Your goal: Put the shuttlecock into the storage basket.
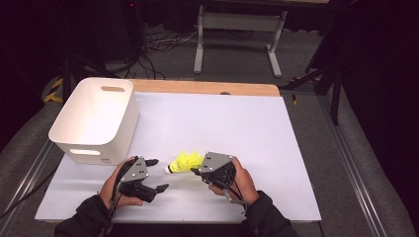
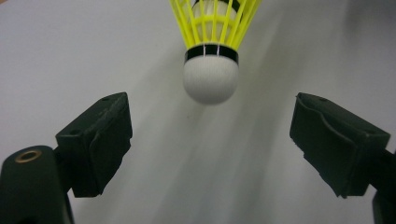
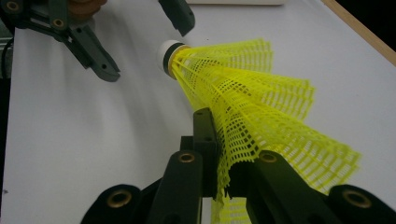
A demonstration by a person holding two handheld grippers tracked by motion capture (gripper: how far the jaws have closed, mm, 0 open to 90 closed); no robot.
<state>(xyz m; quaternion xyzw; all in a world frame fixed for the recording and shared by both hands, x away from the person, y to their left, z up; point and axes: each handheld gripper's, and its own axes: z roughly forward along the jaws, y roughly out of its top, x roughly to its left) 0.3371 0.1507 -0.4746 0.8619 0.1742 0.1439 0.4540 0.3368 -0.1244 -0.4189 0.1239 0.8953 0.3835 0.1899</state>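
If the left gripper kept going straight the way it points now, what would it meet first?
Most likely the white cork tip of the shuttlecock, which lies straight ahead between the left gripper's open fingers; how far off is hard to judge.

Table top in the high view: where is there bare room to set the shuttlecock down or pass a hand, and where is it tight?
Free: the broad white sheet between the white bin and the right edge, back to the wooden strip. Also the near-right corner. Crowded: the near middle, where the right gripper, shut on the yellow shuttlecock, faces the open left gripper close in front of the bin.
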